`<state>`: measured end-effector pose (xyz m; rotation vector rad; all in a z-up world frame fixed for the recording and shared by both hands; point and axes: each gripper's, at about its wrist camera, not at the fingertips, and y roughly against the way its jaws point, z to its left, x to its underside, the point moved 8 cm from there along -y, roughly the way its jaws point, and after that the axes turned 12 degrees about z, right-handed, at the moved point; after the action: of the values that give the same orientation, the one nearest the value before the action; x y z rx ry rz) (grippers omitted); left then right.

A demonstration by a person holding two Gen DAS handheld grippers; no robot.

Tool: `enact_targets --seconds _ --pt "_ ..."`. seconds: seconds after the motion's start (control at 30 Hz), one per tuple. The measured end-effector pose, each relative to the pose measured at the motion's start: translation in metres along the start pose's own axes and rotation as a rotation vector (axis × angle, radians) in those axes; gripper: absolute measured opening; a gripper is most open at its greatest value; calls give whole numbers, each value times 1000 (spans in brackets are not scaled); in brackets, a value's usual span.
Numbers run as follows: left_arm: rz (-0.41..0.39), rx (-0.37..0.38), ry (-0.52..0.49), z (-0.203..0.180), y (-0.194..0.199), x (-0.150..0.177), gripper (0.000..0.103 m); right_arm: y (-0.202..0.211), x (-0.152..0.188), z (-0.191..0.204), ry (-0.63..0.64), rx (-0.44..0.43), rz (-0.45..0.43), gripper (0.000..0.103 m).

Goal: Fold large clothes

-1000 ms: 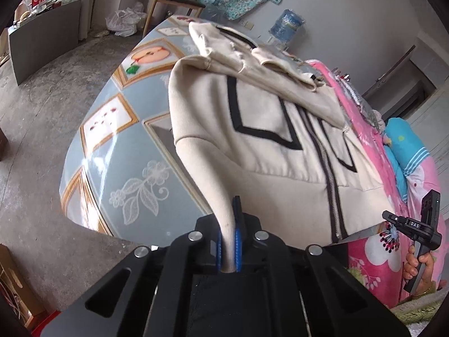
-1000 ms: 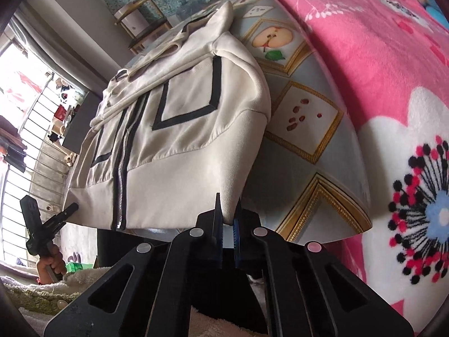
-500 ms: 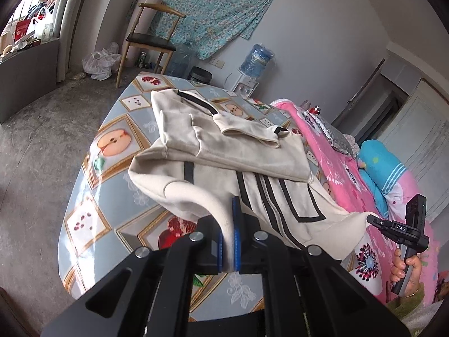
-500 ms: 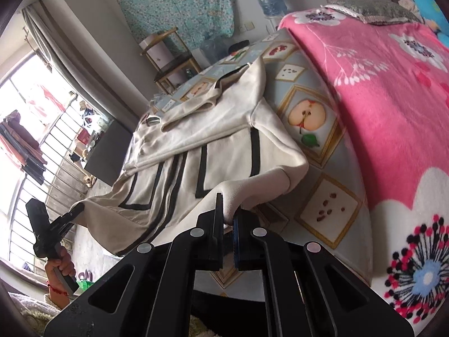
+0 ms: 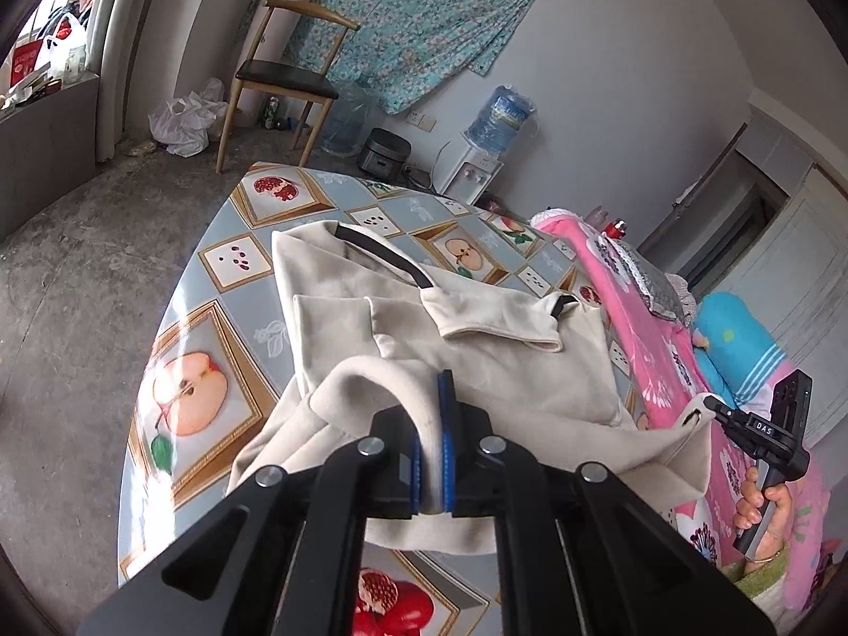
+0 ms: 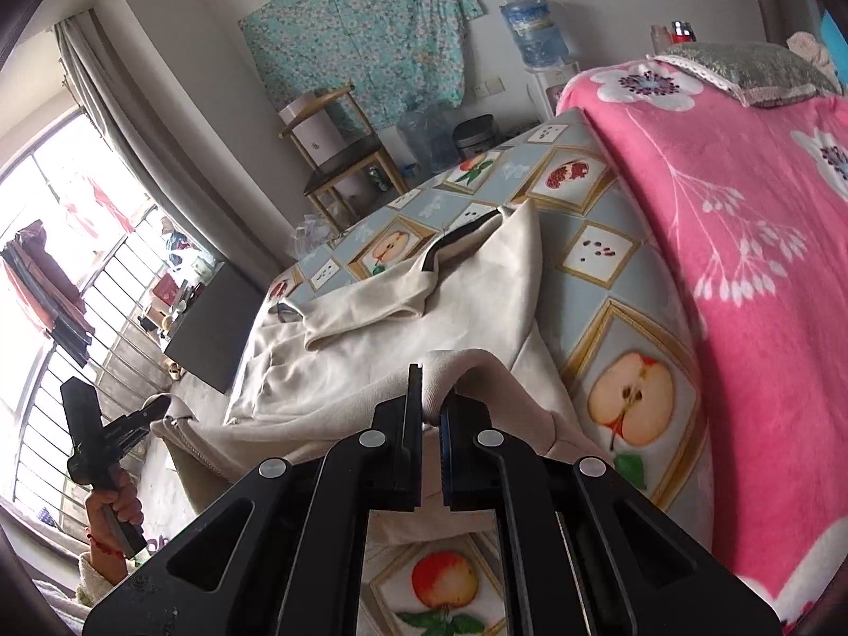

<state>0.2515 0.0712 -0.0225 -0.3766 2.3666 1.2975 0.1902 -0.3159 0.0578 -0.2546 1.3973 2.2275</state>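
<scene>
A cream jacket (image 5: 477,350) with black collar trim lies on the fruit-patterned table (image 5: 233,307). Its lower part is lifted and doubled over toward the collar. My left gripper (image 5: 430,424) is shut on one hem corner, the fabric pinched between the blue pads. At the right edge of that view, my right gripper (image 5: 713,408) grips the other hem corner, held by a hand (image 5: 763,509). The right wrist view shows the jacket (image 6: 371,350) with my right gripper (image 6: 432,403) shut on its hem, and my left gripper (image 6: 146,413) holding the far corner at the left.
A pink flowered blanket (image 6: 742,212) covers the bed beside the table (image 6: 609,318). Beyond the table's far end stand a wooden chair (image 5: 286,74), a rice cooker (image 5: 384,151) and a water dispenser (image 5: 498,116). A dark cabinet (image 6: 212,318) stands by the window.
Both grippers have risen and carried the hem forward over the jacket toward the collar. The zipper front with its black stripes is now covered by the folded-over lower half.
</scene>
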Motion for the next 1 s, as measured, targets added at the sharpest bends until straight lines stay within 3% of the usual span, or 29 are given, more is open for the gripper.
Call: enact_targets --seconds 0.1,0.2,0.23,0.27,0.3,0.33,0.4,0.5,0.7,0.87,1.0 --pt "46 -27 24 15 -29 -24 7 -28 -23 -18 -41 5 20 5" --pt "97 -29 67 28 -60 -36 17 -59 -37 -42 -120 -38 53 15" --pt "112 -39 84 32 -68 -38 27 -68 -41 -52 -144 -13 54 31" --pt "113 -62 99 36 -73 -40 43 -72 -42 -60 -158 20 51 42" --pt "92 -92 113 41 -74 -42 50 -74 -44 -66 -165 41 37 54" --pt "64 -100 124 44 -71 -44 56 -73 -44 -70 -168 37 26 55" --pt "28 -67 148 48 -62 -47 58 -68 -41 -75 -181 28 20 56" --pt "-2 -76 181 54 -42 -45 59 -53 -28 -78 -190 27 10 60" --pt "41 -50 159 40 -20 -2 61 -29 27 -65 -200 -16 68 71" --pt "188 111 223 22 -39 68 62 -37 91 -44 -254 -114 207 78" --pt "240 231 378 31 -69 96 62 -58 108 -47 -319 -128 258 78"
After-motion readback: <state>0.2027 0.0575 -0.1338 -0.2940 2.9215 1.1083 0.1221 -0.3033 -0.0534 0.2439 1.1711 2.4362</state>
